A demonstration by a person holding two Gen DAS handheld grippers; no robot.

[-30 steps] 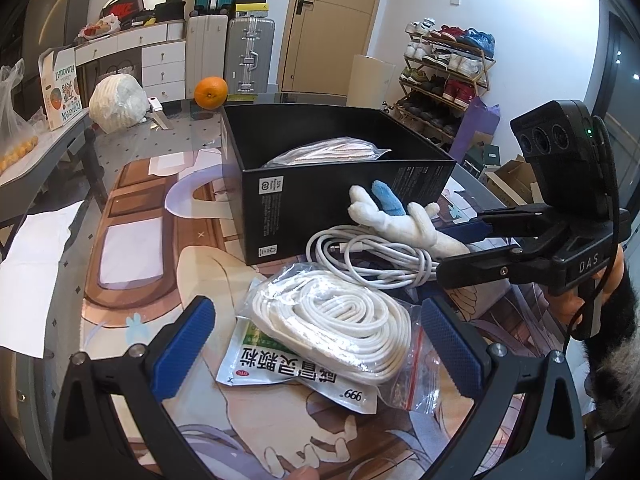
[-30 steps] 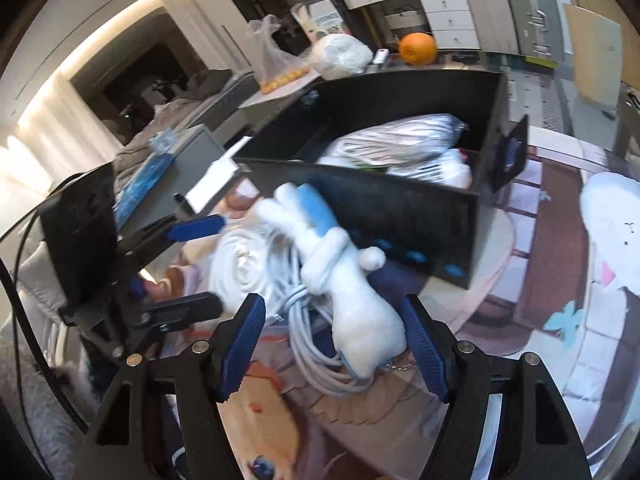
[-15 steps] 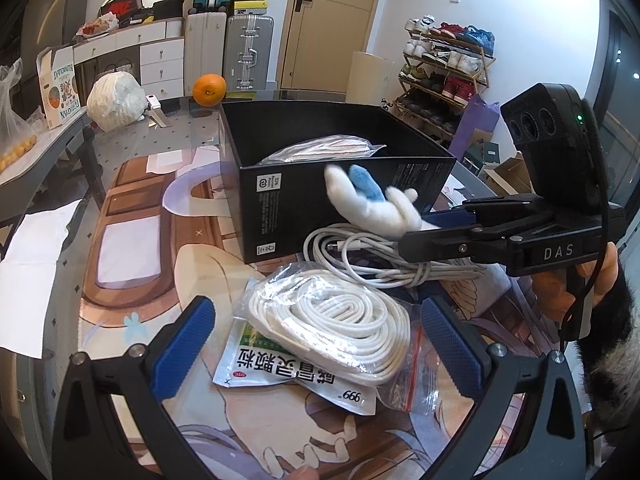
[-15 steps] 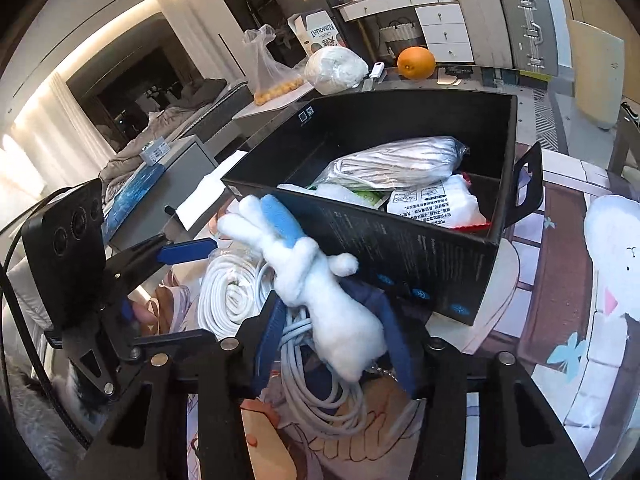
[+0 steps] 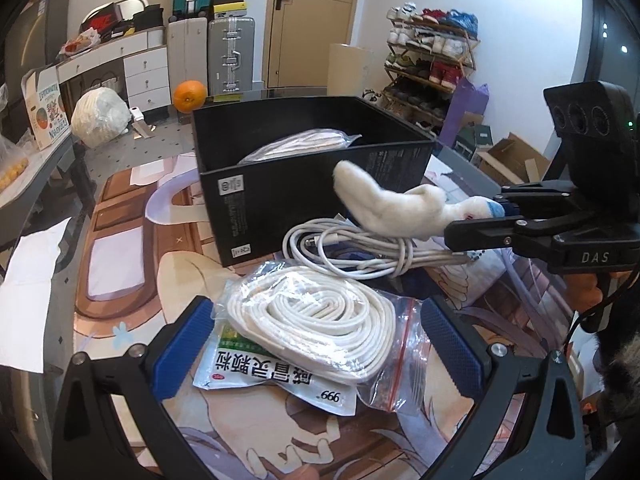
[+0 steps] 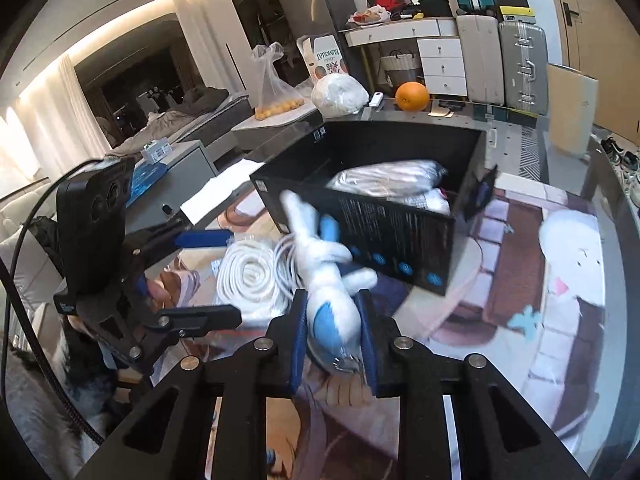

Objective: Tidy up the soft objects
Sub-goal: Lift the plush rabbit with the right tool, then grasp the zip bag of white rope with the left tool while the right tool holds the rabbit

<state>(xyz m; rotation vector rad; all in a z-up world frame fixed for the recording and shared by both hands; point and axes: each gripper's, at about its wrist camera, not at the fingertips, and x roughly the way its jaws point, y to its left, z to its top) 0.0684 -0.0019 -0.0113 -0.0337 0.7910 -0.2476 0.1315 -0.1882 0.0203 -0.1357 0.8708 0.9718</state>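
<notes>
Bunny toy looks soft, light and squishy, so its fat middle is best to hold. Right gripper squeezes it above the table, beside the black box. Left gripper is wide open, holding nothing, around the bagged rope.

White-and-blue plush rabbit, black box, orange fruit

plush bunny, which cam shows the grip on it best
The right wrist view: the plush bunny sits centred, its body clamped by the right gripper. The left wrist view shows the bunny side-on, its gripped end mostly hidden by that gripper.
</notes>
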